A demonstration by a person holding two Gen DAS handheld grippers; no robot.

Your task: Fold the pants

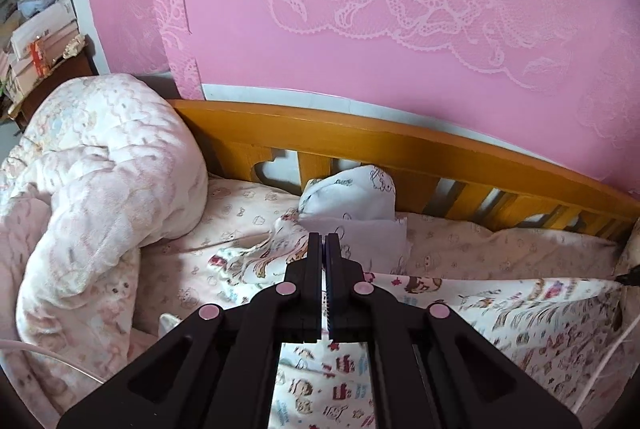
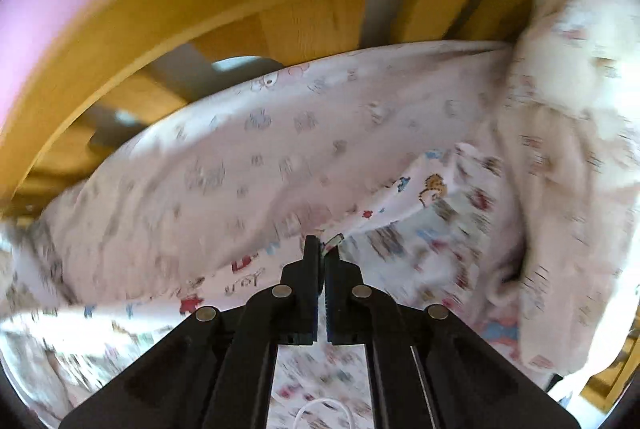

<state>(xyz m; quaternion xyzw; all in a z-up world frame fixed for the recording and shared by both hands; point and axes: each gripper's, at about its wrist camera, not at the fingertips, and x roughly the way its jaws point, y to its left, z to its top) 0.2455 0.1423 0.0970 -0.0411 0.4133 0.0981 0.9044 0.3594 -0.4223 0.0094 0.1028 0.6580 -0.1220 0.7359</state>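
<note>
The pants [image 1: 520,313] are white with small cartoon prints and lie across the bed. In the left wrist view their top edge runs taut from my left gripper [image 1: 324,241] toward the right edge of the frame. That gripper is shut, with a thin strip of the printed cloth pinched between its fingers. The right wrist view is blurred. In it the pants [image 2: 404,225] rise in a fold to my right gripper [image 2: 322,247], which is shut on a corner of the cloth and points down at the bed.
A wooden bed rail [image 1: 400,145] with slats runs along the pink wall [image 1: 360,9]. A bunched quilt [image 1: 100,181] fills the left of the bed, and a small white cloth [image 1: 352,197] leans on the rail. Stacked boxes [image 1: 36,37] stand on a cabinet at far left.
</note>
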